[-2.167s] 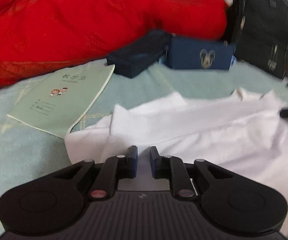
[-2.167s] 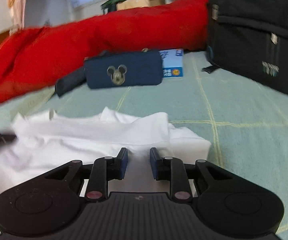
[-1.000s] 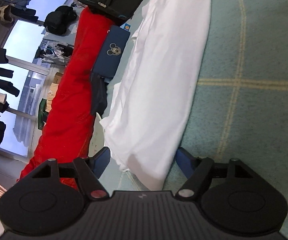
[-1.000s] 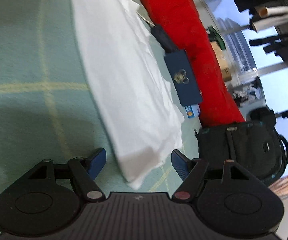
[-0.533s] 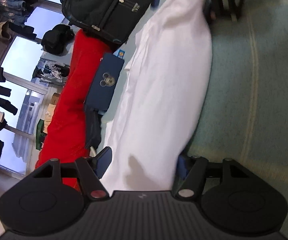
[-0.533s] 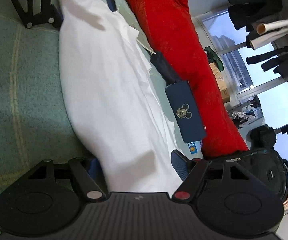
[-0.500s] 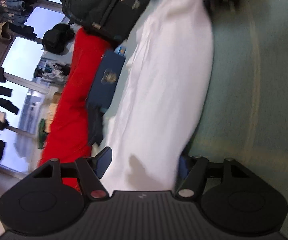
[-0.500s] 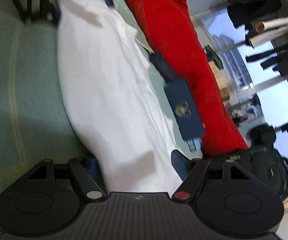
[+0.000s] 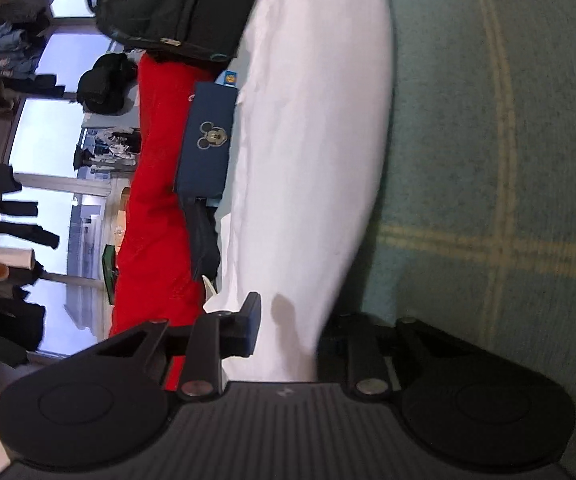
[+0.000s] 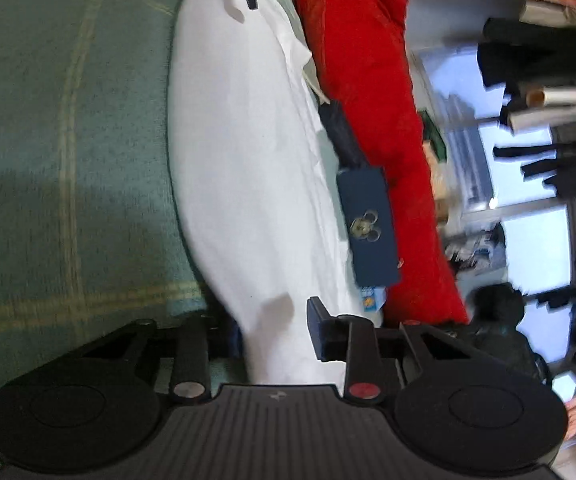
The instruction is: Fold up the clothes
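Observation:
A white garment (image 9: 308, 140) lies folded into a long band on a green checked bedcover (image 9: 488, 160). My left gripper (image 9: 288, 332) is turned on its side at one end of the band. Its jaws are closing, and the cloth fills the gap between the pads. The same band (image 10: 240, 140) runs away from my right gripper (image 10: 274, 332), which is also on its side at the opposite end. Its jaws are closing too, with the cloth end pinched between them. Each view shows the other gripper's fingers at the far end of the band.
A red quilt (image 9: 156, 220) runs along the far side of the garment. A navy pouch with a mouse emblem (image 9: 208, 140) and a black backpack (image 9: 176, 4) lie against it. Bare bedcover (image 10: 68, 160) stretches along the near side. Windows and hanging clothes are beyond.
Both grippers have slid further onto the garment's ends and sunk a little. Their wide jaws have narrowed onto the cloth.

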A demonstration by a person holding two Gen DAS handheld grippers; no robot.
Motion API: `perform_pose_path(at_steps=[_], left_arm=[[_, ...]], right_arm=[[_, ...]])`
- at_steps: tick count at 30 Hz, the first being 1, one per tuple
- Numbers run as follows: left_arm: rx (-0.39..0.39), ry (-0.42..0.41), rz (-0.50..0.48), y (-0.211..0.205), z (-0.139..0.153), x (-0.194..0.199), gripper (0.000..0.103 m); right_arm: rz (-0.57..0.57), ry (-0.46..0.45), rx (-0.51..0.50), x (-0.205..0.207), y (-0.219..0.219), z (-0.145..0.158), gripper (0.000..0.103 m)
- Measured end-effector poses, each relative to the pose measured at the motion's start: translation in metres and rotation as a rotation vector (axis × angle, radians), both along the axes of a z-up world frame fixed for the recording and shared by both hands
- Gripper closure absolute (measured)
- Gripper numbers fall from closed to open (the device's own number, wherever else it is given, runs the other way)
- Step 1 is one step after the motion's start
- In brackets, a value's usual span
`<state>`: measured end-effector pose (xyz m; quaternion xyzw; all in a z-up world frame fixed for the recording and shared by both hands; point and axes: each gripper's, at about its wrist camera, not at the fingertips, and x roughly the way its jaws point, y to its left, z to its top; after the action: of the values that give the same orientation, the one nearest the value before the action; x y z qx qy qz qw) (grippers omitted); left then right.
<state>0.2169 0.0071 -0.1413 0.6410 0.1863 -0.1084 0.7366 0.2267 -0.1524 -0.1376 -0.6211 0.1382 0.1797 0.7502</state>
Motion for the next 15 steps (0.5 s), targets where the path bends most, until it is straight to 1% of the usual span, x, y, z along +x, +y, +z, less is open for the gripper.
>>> perform_pose_path(at_steps=[1, 2, 4, 5, 7, 9, 10, 11, 14, 15], left_arm=[[0.013, 0.002, 0.005, 0.004, -0.001, 0.000, 0.079], [0.029, -0.005, 0.008, 0.006, -0.003, -0.001, 0.079], [0.034, -0.013, 0.012, 0.007, -0.005, 0.002, 0.081], [0.037, -0.017, 0.014, 0.005, -0.006, 0.005, 0.084], [0.044, -0.030, 0.016, 0.001, -0.009, 0.008, 0.087], [0.028, -0.020, 0.028, 0.000, -0.010, 0.009, 0.093], [0.014, -0.008, 0.034, 0.000, -0.009, 0.009, 0.097], [0.000, 0.004, 0.040, 0.001, -0.009, 0.009, 0.103], [-0.037, 0.031, 0.051, 0.003, -0.003, 0.010, 0.102], [-0.053, 0.034, 0.056, 0.004, 0.000, 0.010, 0.102]], right_arm=[[-0.021, 0.005, 0.015, 0.006, -0.007, 0.003, 0.054], [-0.042, 0.002, 0.027, 0.012, -0.014, 0.006, 0.047], [-0.066, 0.018, 0.051, 0.018, -0.021, 0.010, 0.045], [-0.061, 0.008, 0.037, 0.017, -0.018, 0.007, 0.046], [-0.045, -0.020, -0.002, 0.013, -0.009, -0.003, 0.056], [-0.038, -0.008, -0.031, 0.014, -0.002, -0.012, 0.091], [-0.035, 0.000, -0.045, 0.015, 0.002, -0.016, 0.093], [-0.037, 0.006, -0.035, 0.016, 0.002, -0.016, 0.094], [-0.046, 0.023, 0.012, 0.018, -0.002, -0.011, 0.094], [-0.048, 0.028, 0.020, 0.018, -0.002, -0.008, 0.096]])
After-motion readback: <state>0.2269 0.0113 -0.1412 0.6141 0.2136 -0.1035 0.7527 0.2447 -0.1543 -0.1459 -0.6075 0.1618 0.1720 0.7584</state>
